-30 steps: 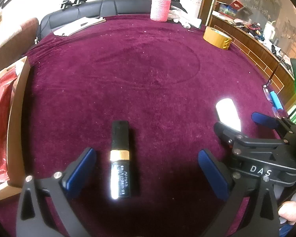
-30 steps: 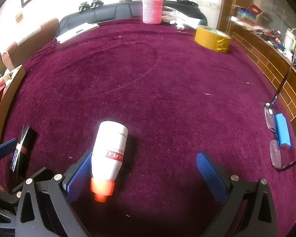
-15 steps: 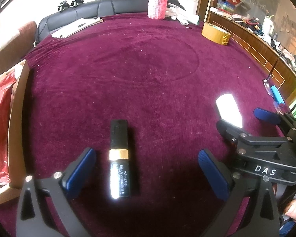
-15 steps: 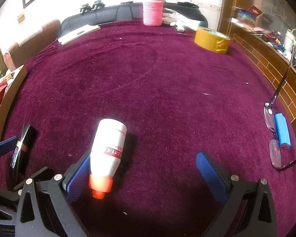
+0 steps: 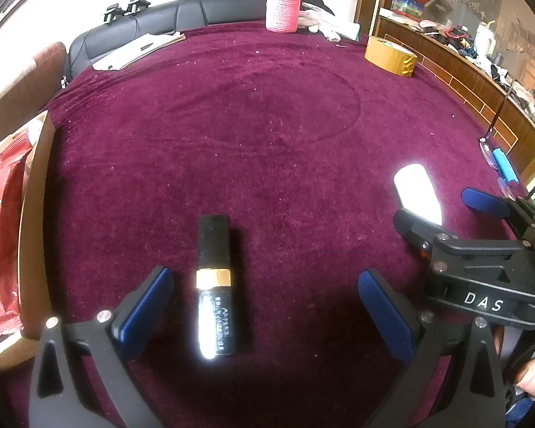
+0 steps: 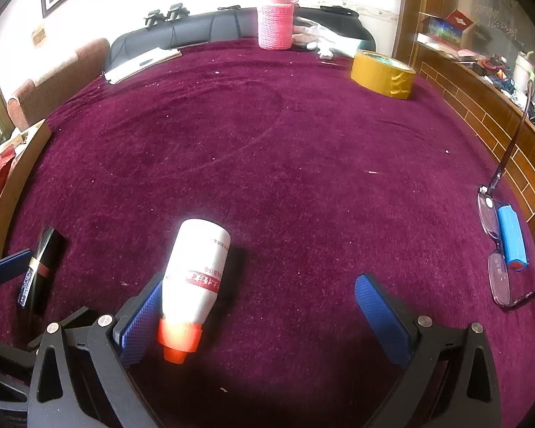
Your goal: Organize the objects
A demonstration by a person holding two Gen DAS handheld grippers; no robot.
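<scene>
A black lipstick tube (image 5: 214, 285) with a gold band lies on the maroon cloth, between the wide-apart blue pads of my left gripper (image 5: 264, 310), nearer the left pad. The gripper is open. A white bottle (image 6: 198, 274) with an orange cap lies on its side against the left pad of my right gripper (image 6: 258, 315), which is open too. The lipstick tube (image 6: 41, 264) shows at the far left of the right wrist view. The white bottle (image 5: 417, 192) glares at the right of the left wrist view, behind the right gripper's body (image 5: 481, 271).
Glasses (image 6: 495, 239) with a blue cylinder (image 6: 511, 237) on them lie at the right table edge. A yellow tape roll (image 6: 381, 73) and a pink-sleeved flask (image 6: 274, 18) stand at the back. A cardboard box (image 5: 32, 214) holding red packets sits at the left. Papers (image 5: 139, 50) lie far left.
Both grippers have crept slightly forward over the cloth; the bottle and the lipstick sit a little deeper between the pads. Neither has closed.
</scene>
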